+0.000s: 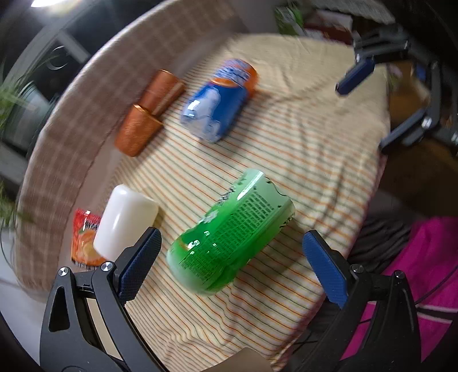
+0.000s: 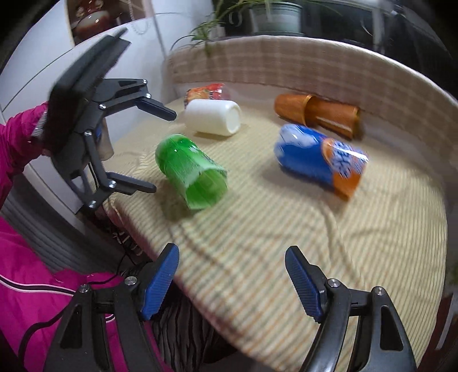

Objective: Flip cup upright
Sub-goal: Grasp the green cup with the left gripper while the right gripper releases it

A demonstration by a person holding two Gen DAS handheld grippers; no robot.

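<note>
Several cups lie on their sides on a striped cloth (image 1: 300, 148). A green cup (image 1: 232, 234) lies just ahead of my left gripper (image 1: 232, 257), which is open and empty with its fingers wide on either side. The green cup also shows in the right wrist view (image 2: 191, 168). A white cup (image 1: 123, 220) (image 2: 213, 116) lies at the left. A blue and orange cup (image 1: 217, 103) (image 2: 320, 160) lies farther off. Two brown cups (image 1: 148, 111) (image 2: 317, 114) lie nested. My right gripper (image 2: 232, 283) is open and empty over the cloth's front edge.
A red and orange snack packet (image 1: 86, 237) (image 2: 206, 90) lies behind the white cup. A checked padded rim (image 1: 71, 120) (image 2: 286, 60) curves round the back of the cloth. A potted plant (image 2: 272, 14) stands behind the rim. A pink sleeve (image 2: 17, 143) holds the left gripper.
</note>
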